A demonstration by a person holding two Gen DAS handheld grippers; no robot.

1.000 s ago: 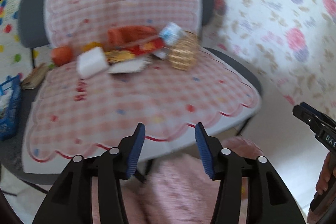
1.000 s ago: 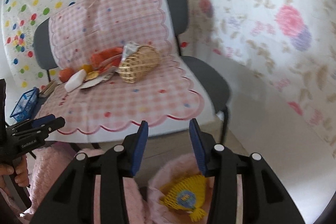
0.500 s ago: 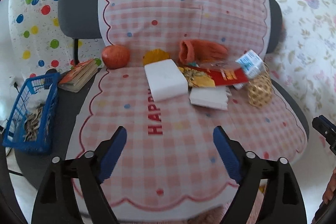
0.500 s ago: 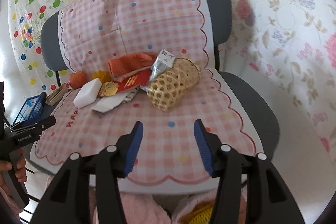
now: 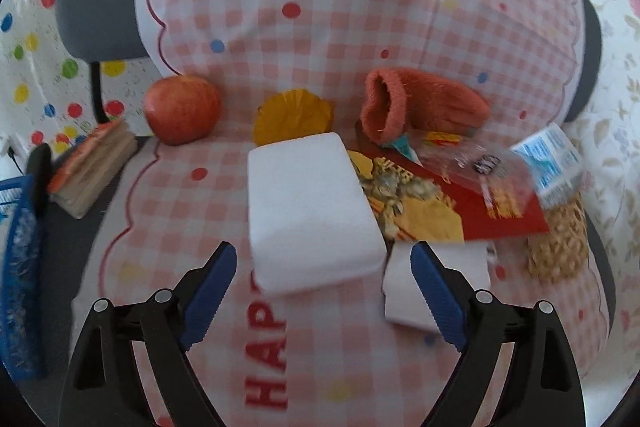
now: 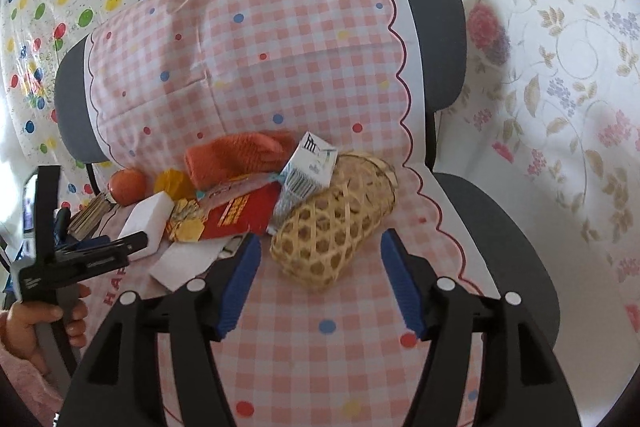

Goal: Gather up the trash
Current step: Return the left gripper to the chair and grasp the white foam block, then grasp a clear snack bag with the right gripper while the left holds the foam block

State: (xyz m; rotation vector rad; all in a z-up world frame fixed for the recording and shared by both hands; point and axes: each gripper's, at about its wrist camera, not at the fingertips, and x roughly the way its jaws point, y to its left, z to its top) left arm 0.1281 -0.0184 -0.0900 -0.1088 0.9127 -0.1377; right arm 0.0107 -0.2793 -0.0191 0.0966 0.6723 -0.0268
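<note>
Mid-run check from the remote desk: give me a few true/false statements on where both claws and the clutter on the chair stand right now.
1. The left claw is open, with the white foam block just ahead of it. True.
2. The right claw is shut on the woven basket. False: it is open, and the basket lies just ahead of it.
3. The apple sits at the seat's back left. True.
4. The milk carton lies flat on the floor. False: it leans against the basket.
</note>
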